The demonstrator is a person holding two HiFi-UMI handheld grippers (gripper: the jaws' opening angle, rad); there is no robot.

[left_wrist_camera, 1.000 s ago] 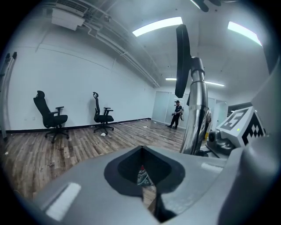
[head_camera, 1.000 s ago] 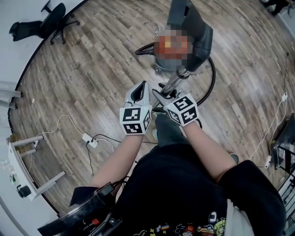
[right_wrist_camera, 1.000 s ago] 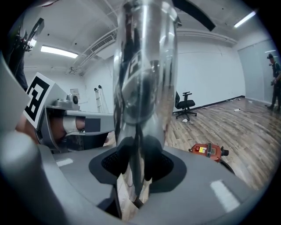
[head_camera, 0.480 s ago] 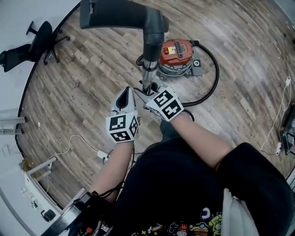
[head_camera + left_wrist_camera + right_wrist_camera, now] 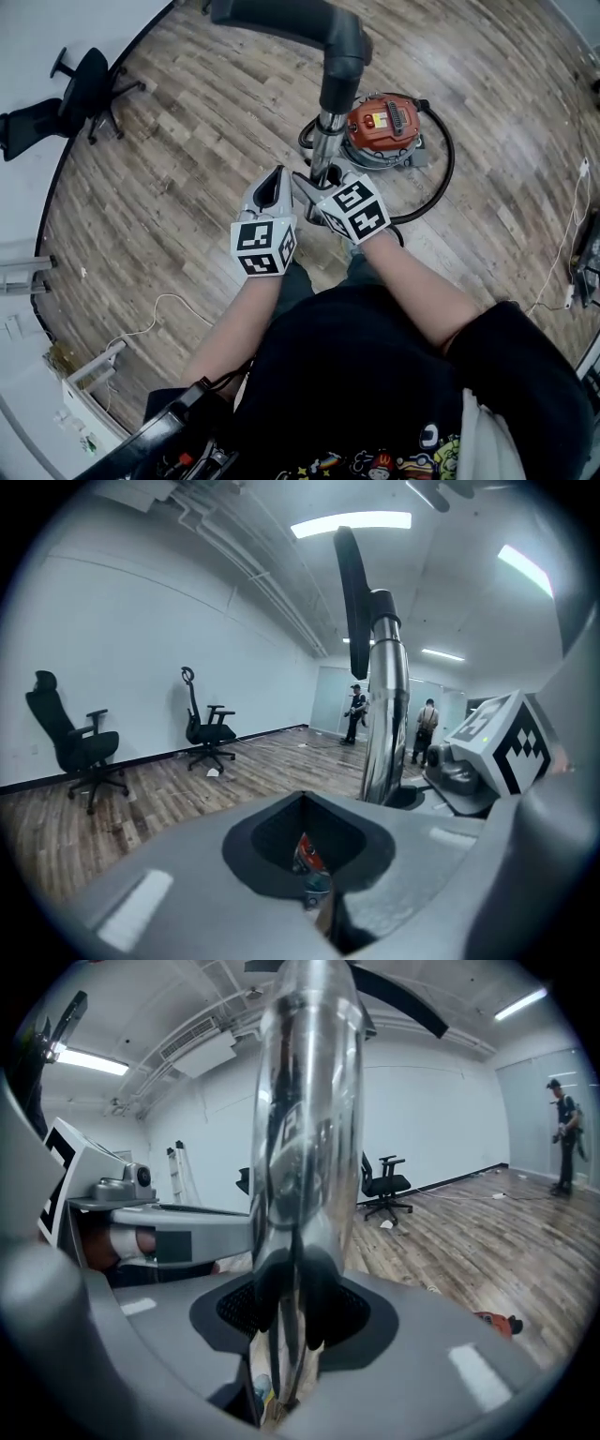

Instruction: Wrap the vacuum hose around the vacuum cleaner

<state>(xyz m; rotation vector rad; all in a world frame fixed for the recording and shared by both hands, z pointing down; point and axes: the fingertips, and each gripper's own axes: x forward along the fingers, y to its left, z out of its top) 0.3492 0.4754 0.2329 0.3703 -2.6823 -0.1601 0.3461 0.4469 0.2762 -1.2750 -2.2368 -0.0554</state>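
Note:
The orange-red vacuum canister sits on the wood floor, with its black hose curving round its right side. My right gripper is shut on the shiny metal wand, which rises to the black floor head at the top of the head view. In the right gripper view the wand runs up between the jaws of the right gripper. My left gripper hangs just left of the wand, jaws shut on nothing. The left gripper view shows the wand off to the right of those jaws.
A black office chair stands at the far left by the wall. White cables lie on the floor at lower left and at the right edge. Two more chairs line the wall, and people stand far off.
The wand and floor head have swung off the canister toward the left and top of the view. My right gripper has kept hold, and both grippers stay close together.

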